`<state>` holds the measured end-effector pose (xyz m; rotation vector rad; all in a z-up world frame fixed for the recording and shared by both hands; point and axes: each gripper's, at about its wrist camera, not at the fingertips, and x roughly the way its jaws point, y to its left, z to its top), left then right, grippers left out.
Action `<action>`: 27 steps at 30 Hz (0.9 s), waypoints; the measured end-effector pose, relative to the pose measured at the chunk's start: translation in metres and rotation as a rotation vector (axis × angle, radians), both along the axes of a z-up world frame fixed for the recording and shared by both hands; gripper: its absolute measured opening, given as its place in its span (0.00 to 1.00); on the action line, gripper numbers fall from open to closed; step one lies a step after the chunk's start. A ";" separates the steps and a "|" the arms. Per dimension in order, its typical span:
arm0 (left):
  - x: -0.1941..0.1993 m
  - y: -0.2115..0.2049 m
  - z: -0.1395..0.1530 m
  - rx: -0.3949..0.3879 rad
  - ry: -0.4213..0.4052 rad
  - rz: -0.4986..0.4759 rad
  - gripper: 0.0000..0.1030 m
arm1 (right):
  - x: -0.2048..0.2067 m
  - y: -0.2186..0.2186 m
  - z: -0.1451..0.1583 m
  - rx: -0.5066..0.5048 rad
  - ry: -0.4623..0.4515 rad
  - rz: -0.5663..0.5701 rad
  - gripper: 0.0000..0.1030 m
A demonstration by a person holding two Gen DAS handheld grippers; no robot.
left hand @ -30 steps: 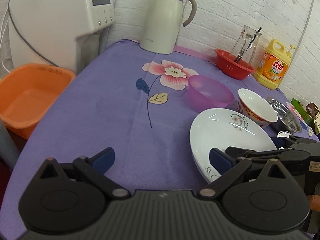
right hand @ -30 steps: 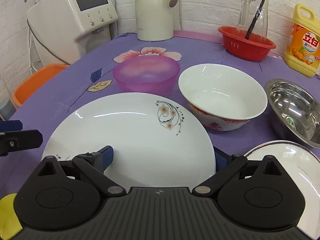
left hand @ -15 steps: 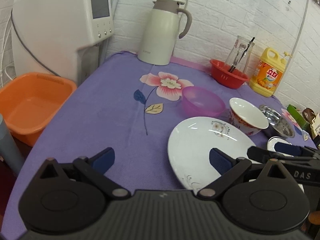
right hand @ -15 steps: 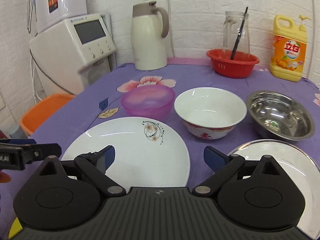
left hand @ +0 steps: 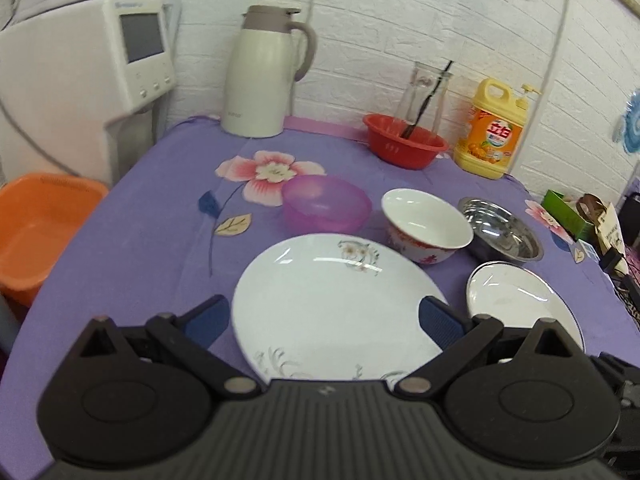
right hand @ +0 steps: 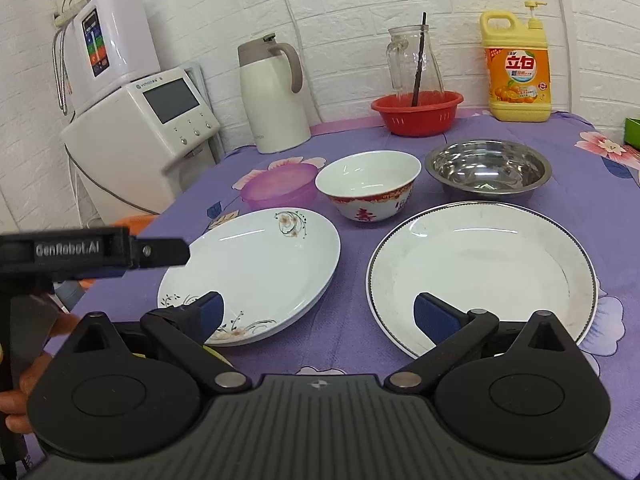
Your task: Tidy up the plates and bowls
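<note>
- Your left gripper (left hand: 322, 318) is spread wide with nothing between its blue pads; it hangs above the near edge of the floral plate (left hand: 340, 306).
- Your right gripper (right hand: 320, 314) is also spread and empty, over the gap between the floral plate and the rimmed plate (right hand: 482, 276).
- The two plates lie side by side at the near edge of the purple tablecloth (right hand: 580, 152), close but apart; the floral one is on the left.
- Just beyond them you have three bowls in a row: the pink plastic bowl (right hand: 278, 190) on the left, the red-patterned white bowl (right hand: 368, 188) in the middle, the steel bowl (right hand: 486, 170) on the right.
- At the far edge stand the thermos jug (right hand: 272, 96), the red basket (right hand: 416, 114) holding a glass jar (right hand: 412, 68), and the yellow detergent bottle (right hand: 518, 68).
- An orange tub (left hand: 36, 232) sits off the table to the left.
</note>
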<state>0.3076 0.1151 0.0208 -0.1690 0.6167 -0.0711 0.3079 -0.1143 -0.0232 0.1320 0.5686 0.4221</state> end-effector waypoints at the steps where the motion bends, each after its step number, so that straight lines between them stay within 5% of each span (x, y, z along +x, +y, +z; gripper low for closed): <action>1: 0.010 -0.007 0.000 0.022 0.023 -0.021 0.97 | 0.000 0.001 -0.001 -0.002 0.009 0.003 1.00; 3: 0.022 -0.017 -0.002 0.060 0.074 -0.009 0.97 | -0.005 -0.001 -0.002 0.006 0.012 0.012 1.00; 9: -0.012 -0.011 -0.014 0.035 0.039 -0.014 0.97 | -0.016 -0.011 -0.008 -0.003 0.019 -0.002 1.00; 19: -0.007 0.038 -0.017 0.017 0.041 0.103 0.97 | 0.016 0.032 0.008 -0.059 -0.050 0.112 1.00; 27: 0.012 0.060 -0.025 0.001 0.069 0.121 0.97 | 0.061 0.060 -0.004 -0.138 -0.013 0.112 1.00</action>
